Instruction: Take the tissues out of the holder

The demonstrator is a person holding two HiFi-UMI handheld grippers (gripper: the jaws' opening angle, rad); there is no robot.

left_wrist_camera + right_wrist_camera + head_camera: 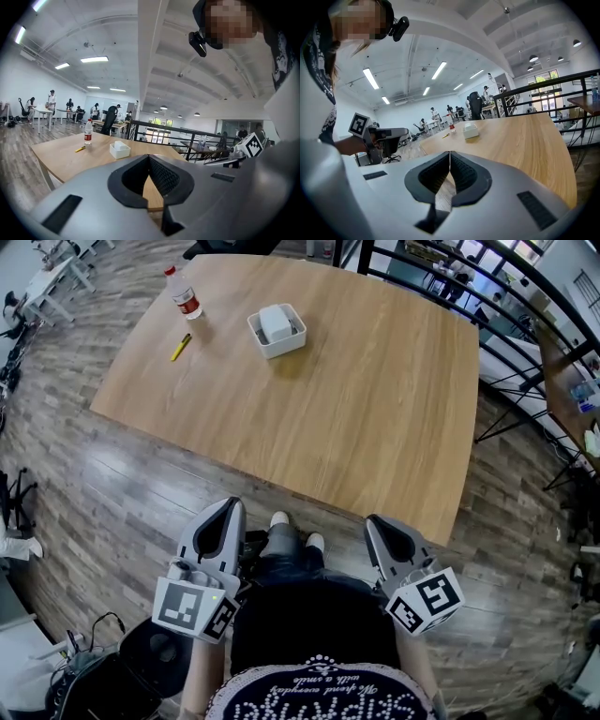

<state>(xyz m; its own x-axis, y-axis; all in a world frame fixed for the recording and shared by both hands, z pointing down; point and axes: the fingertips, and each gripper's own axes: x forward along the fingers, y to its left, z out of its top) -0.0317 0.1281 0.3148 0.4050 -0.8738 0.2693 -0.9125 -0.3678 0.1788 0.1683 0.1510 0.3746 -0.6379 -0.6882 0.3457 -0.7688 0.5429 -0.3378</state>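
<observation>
In the head view, a wooden table [375, 409] is seen. A white tissue holder [277, 331] with the tissues [276, 322] inside is placed on the far part of the table. A water bottle [185, 293] and a yellow pen [181, 347] are found to the left of the holder. The left tool [232, 507] and the right tool [374, 522] are held close to the person's body, before the near edge of the table, well apart from the holder.

In the left gripper view, the jaws of the left tool [149, 158] are closed together and nothing is held between them. The tissue holder [119, 150] is seen ahead on the table.

In the right gripper view, the jaws of the right tool [450, 154] are also pressed together and are empty. The tissue holder [470, 131] is seen far ahead.
</observation>
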